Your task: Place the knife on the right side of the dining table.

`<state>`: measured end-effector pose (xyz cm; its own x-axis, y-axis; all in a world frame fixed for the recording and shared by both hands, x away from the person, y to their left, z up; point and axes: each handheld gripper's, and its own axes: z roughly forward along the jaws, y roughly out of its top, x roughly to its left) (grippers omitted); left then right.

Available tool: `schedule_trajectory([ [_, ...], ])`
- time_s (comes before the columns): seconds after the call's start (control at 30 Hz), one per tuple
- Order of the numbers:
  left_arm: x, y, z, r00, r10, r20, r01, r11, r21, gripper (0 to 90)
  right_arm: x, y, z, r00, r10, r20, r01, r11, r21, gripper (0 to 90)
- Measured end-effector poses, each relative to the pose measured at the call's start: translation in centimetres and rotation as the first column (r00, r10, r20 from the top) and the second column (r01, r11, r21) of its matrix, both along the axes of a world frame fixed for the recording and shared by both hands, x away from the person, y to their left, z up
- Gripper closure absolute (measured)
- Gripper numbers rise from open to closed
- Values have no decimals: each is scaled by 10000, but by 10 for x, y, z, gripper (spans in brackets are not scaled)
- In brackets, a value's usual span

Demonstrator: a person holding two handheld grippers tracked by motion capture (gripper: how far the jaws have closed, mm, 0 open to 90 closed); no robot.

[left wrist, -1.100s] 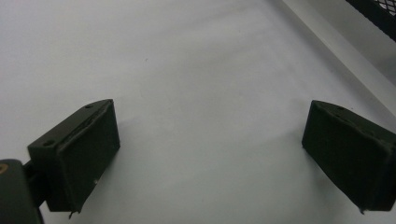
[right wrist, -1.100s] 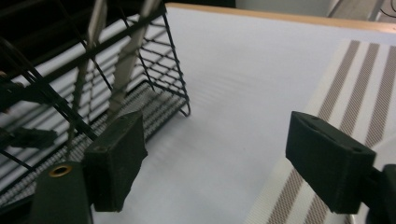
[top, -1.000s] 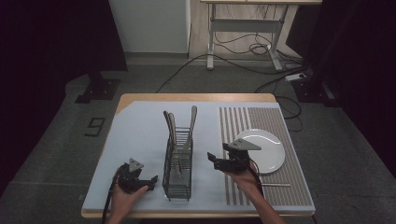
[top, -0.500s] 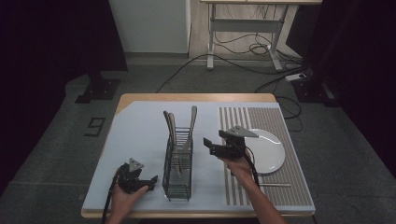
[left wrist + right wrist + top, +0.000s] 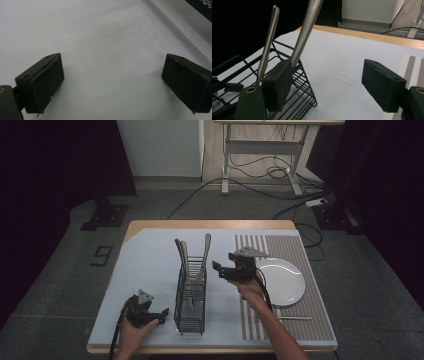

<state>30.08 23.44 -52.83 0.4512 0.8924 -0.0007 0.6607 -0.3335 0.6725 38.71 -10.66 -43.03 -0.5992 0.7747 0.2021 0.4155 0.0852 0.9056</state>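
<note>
Resting at the near left of the table [image 5: 150, 255], the left gripper [image 5: 159, 312] sits low on the pale blue surface, its jaws spread wide with nothing between them; the left gripper view has just bare tabletop between the two black pads [image 5: 47, 82]. Right beside it, a touch to the right, stands the black wire caddy [image 5: 191, 300], upright, near the middle of the table. Three metal utensil handles [image 5: 192, 257] stick up out of its far end, leaning apart from one another. Over on the right, a chopstick [image 5: 285, 318] lies flat on the striped placemat [image 5: 310, 320], near the front edge. A little farther back, the right gripper [image 5: 219, 269] hovers just right of the caddy's far end, pointing left toward the handles; its jaws stand apart and have just been closing slightly, with nothing between them. In the right gripper view, the handles [image 5: 305, 32] rise behind its left-hand pad [image 5: 278, 85]. Beyond and to the right, the white plate [image 5: 285, 282] rests on the placemat.
</note>
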Motion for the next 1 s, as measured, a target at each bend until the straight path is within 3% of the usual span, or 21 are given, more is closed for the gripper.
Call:
schedule_trajectory([
  [0.6, 0, 0, 0, 10000, -12, 1, 12, 10000, 0, 37, 27, 23, 12, 9976, 696, 59, -696, 9976, -42, 364],
  [0.87, 0, 0, 0, 10000, -2, 12, 2, 10000, -1, 37, 40, 30, 14, 9936, 1125, 24, -1126, 9932, 282, 514],
  [1.0, 0, 0, 0, 10000, 1, 12, -1, 10000, -3, 37, 44, 33, 14, 9892, 1465, -21, -1463, 9883, 424, 630],
])
